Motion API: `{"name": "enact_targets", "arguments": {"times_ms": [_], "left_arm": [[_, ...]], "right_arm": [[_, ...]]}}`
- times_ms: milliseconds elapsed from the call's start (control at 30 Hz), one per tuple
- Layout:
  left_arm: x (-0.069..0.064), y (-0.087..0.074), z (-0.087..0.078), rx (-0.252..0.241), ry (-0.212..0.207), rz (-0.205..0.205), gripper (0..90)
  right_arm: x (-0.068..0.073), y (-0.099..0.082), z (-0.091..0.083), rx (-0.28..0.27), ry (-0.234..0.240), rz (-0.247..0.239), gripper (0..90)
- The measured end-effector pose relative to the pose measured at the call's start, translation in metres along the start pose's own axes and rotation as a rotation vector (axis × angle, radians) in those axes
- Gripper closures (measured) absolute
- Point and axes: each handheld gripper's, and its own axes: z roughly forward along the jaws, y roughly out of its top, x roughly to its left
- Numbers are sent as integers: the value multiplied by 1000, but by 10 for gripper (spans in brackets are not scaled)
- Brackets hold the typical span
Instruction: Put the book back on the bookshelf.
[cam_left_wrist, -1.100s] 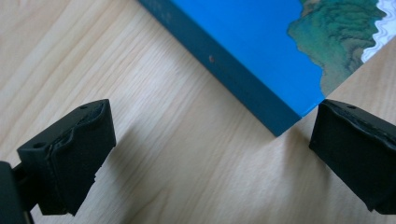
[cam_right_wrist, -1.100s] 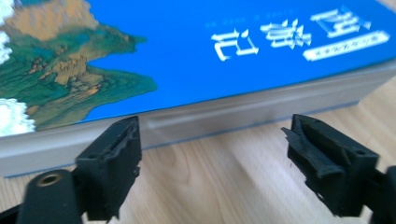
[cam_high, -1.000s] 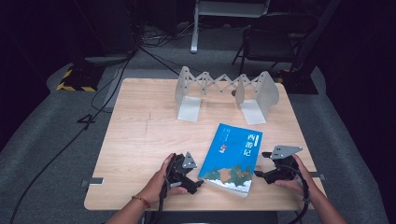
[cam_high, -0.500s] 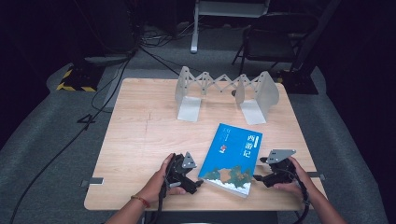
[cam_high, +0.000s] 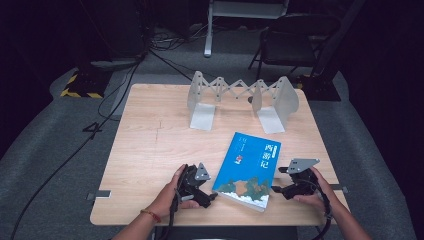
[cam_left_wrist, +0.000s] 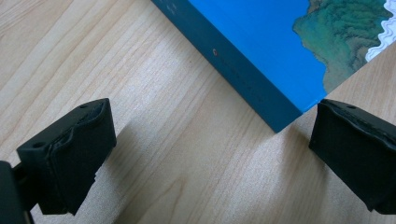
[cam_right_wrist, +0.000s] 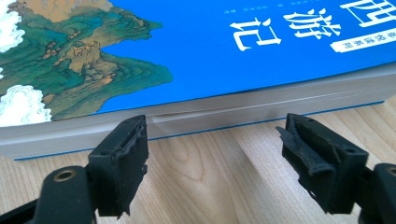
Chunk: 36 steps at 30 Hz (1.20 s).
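Item: blue book (cam_high: 249, 170), paperback, lying flat and closed on the desk (cam_high: 150, 150), cover up, slightly askew, toward the front right corner, its near end close to the front edge.

Left tongs (cam_high: 210, 192): resting on the desk at the book's spine side, set wide; the near spine corner sits just inside the right-hand jaw in the left gripper view, nothing gripped.

Right tongs (cam_high: 278, 180): level with the desk at the book's page edge, jaws wide though they have just been closing a little; both tips stand just short of the pages, nothing between them.

Also present: folding metal book rack (cam_high: 242, 97), near the back edge, well apart from the book, standing empty.

Risks, as judged: 
- jaws meeting the page edge may splay or crease loose pages rather than lift the whole block; 
- a push from one side only may slide the book toward the front edge; 
- a one-corner grip may let the book swing or drop.
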Motion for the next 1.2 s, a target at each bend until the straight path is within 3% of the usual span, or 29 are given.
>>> {"name": "enact_targets", "arguments": {"times_ms": [233, 433, 600, 633, 700, 767, 967, 1033, 1100, 1200], "left_arm": [[-1, 0, 0, 0, 8, -7, 6], [-1, -1, -1, 1, 11, 0, 9], [-3, -1, -4, -2, 4, 4, 87], [-5, 0, -6, 1, -6, 9, 87], [-9, 2, -9, 2, -22, 26, 193], [-13, 4, -11, -13, -27, 46, 155], [-32, 18, -17, -22, -55, 108, 169], [-41, 22, -16, -14, -63, 145, 173], [-48, 29, -14, -9, -53, 161, 149], [-55, 42, -8, -10, -56, 177, 188]], "right_arm": [[1, -1, -3, -27, 3, 1, 277], [1, 5, -10, -81, 4, 35, 272], [2, 9, -13, -91, -14, 56, 255], [2, 9, -13, -95, -17, 64, 249], [3, 11, -14, -94, -23, 64, 247], [3, 12, -14, -98, -27, 69, 246], [4, 16, -16, -99, -41, 77, 240], [5, 18, -16, -93, -52, 81, 229], [7, 21, -18, -98, -62, 84, 229], [7, 26, -20, -107, -72, 86, 229]]}}
